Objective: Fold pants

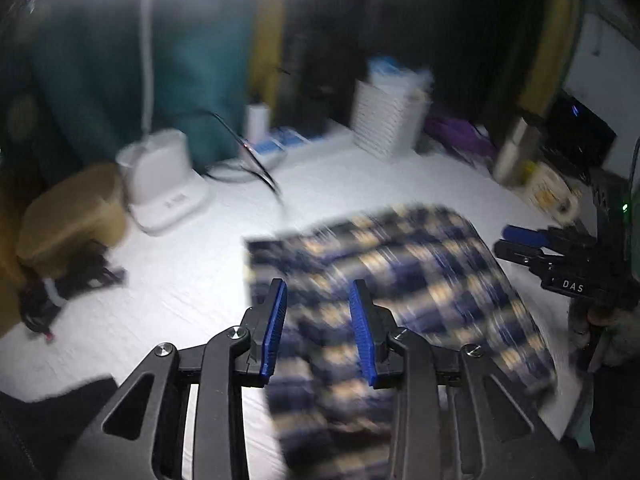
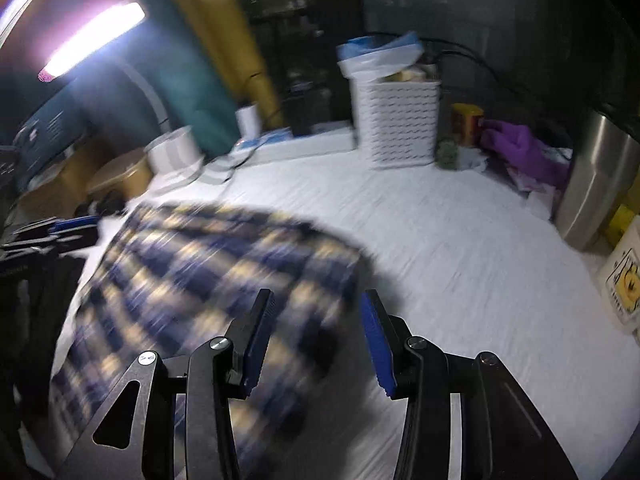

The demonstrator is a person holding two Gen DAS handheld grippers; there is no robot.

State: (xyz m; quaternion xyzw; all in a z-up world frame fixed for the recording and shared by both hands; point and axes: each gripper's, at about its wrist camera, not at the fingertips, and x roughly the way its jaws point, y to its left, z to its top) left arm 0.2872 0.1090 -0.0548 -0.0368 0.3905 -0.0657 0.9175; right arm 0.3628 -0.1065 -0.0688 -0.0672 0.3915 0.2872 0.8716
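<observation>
Broadly, the white-sheeted counter [image 2: 460,248] is the largest surface, its cover faintly wrinkled and its far edge crowded with clutter. On it lie one pair of blue, navy and cream plaid pants [image 1: 384,280], soft cloth folded into a rough rectangle with a rounded far corner; motion blur hides any finer weave. In the right wrist view the same pants [image 2: 208,272] lie left of centre, flat on the sheet.

One white slatted plastic basket [image 2: 400,124], boxy with a lined top, stands upright at the back edge. One tall brushed-metal bin [image 2: 596,176] stands at the right edge. A crumpled purple cloth [image 2: 524,148] lies between basket and bin. One white rounded plastic appliance [image 1: 164,180] sits at the left, beside a tan rounded stool [image 1: 72,212].

Two black devices with blue ribbed pads are present. The left hand-held gripper [image 1: 318,328] tilts downward over the near part of the pants, its jaws apart and nothing clamped between them. The right hand-held gripper [image 2: 320,340] tilts downward over the pants' right edge, jaws likewise apart and empty; it also shows at the right edge of the left wrist view, clear of the cloth.
</observation>
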